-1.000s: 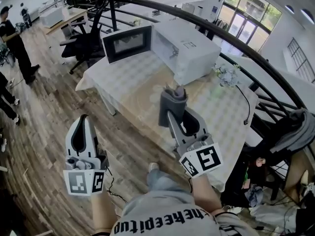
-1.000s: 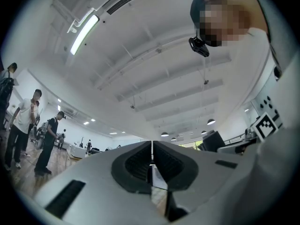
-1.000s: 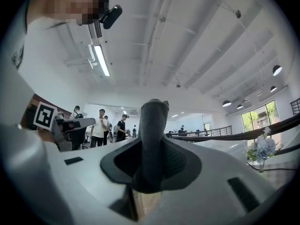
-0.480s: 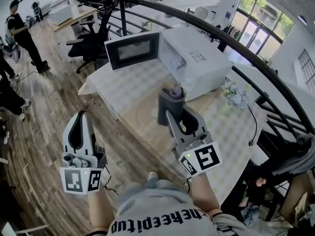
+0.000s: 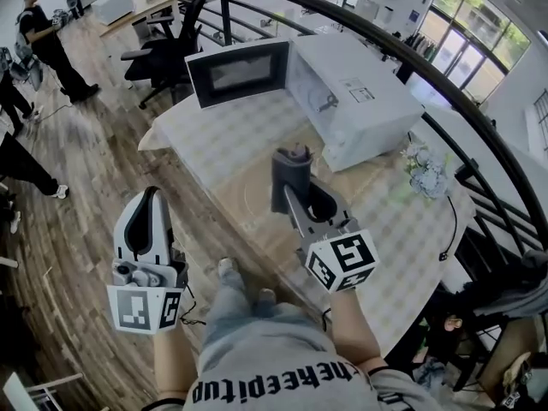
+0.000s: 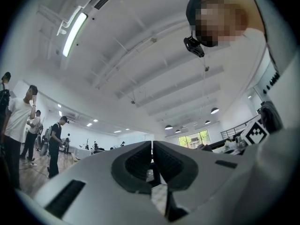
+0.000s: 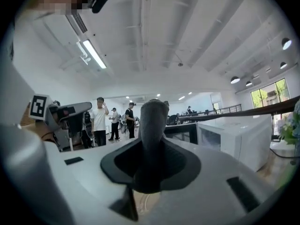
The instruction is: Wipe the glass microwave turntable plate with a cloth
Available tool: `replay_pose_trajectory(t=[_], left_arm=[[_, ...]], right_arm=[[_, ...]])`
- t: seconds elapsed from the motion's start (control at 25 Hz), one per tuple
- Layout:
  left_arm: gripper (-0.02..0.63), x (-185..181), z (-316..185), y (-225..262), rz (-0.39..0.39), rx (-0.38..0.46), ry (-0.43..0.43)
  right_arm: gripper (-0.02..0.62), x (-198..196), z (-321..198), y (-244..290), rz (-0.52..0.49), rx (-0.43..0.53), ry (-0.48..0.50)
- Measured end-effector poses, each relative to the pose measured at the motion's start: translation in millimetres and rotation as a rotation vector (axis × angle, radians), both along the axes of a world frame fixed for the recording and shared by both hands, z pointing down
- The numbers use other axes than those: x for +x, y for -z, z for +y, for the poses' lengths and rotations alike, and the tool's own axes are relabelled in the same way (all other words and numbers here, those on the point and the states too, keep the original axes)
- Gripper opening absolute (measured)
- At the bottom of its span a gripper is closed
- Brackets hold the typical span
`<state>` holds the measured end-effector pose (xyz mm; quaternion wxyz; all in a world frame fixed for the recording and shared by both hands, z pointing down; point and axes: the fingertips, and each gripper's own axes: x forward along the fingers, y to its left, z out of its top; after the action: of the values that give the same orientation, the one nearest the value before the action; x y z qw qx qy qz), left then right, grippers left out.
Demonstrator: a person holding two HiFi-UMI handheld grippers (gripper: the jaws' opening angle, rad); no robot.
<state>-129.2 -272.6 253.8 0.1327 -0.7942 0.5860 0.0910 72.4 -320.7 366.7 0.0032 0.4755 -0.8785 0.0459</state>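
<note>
In the head view the right gripper clamps a grey cloth; the glass turntable plate lies on the table just under its tip. In the left gripper view the left gripper has its jaws pressed together, empty. In the right gripper view the cloth stands upright between the jaws.

The person wearing the camera steps in toward the checked-cloth table. Two light shoes and grey-trousered legs now show between the grippers, where a second ago only one shoe tip showed. The right gripper and its dark grey folded cloth now sit a little further left of the white box-shaped microwave. The left gripper rides slightly higher. The black-clad bystander now shows farther off at the far left.
</note>
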Motion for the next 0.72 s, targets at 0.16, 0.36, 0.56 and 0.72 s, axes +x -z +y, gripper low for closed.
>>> replay_pose_trajectory(t=[0.16,0.36,0.56,0.72], left_arm=[[0.012,3.4,-17.2,-12.0,0.013,-0.02,-0.031],[0.012,3.3,-42.0,-25.2,0.038,-0.04,-0.061],[0.012,-2.9,-69.3,-28.5,0.05,-0.054,-0.085],[0.012,-5.0,-92.9,-25.7,0.022,-0.053,-0.102]], right_arm=[[0.104,-9.5,-18.2,-30.2,0.016,-0.104,0.023],[0.104,-17.1,-45.8,-60.0,0.044,-0.204,0.013],[0.103,-34.3,-74.8,-103.2,0.135,-0.339,0.014],[0.101,-50.3,-92.1,-143.3,0.188,-0.481,0.034]])
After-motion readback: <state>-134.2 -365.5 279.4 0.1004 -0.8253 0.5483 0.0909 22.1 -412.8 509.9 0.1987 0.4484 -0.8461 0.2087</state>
